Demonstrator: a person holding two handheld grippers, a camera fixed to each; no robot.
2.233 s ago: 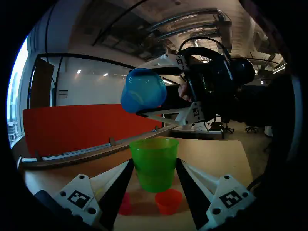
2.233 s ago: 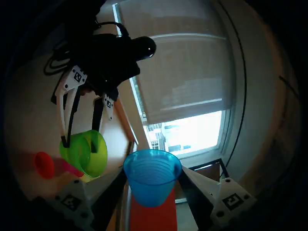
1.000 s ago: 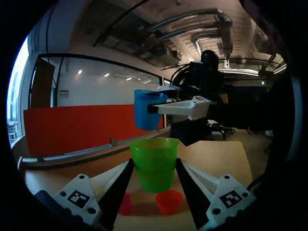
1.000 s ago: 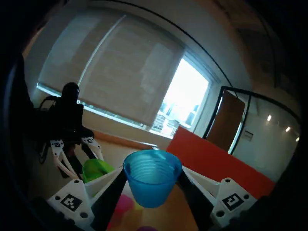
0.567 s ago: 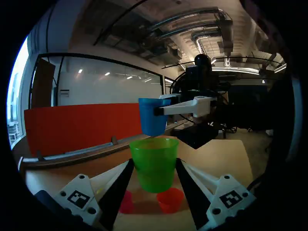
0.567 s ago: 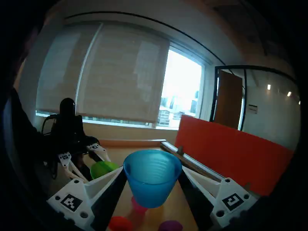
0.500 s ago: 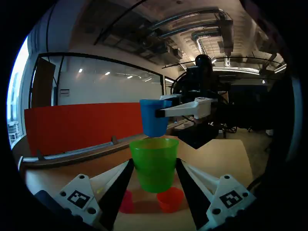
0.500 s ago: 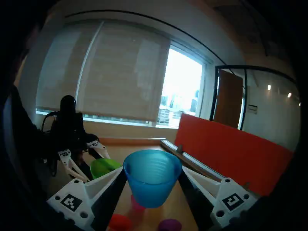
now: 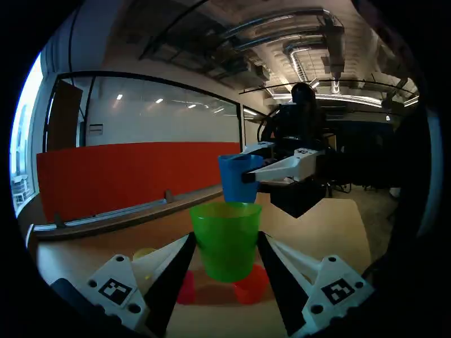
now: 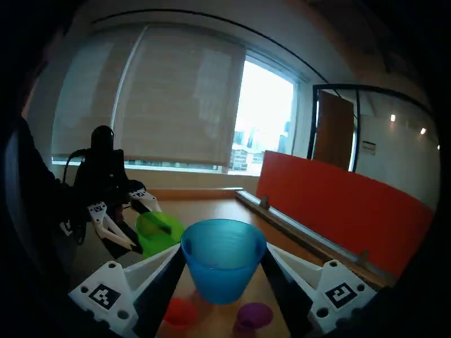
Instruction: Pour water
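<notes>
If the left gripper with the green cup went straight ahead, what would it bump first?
Most likely the blue cup in the right gripper, dead ahead beyond the green cup, though depth is unclear.

The farther cup (image 9: 237, 179) hangs behind and higher than the nearer cup (image 9: 226, 248); small cups (image 9: 252, 284) sit on the worktop (image 9: 321, 225) beneath.

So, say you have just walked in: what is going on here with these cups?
A person works two handheld grippers above a wooden table. The left gripper is shut on a green cup, the right gripper on a blue cup. The blue cup is held upright near the green one, and no stream of water is visible. A small red cup and a purple cup stand on the table.
</notes>
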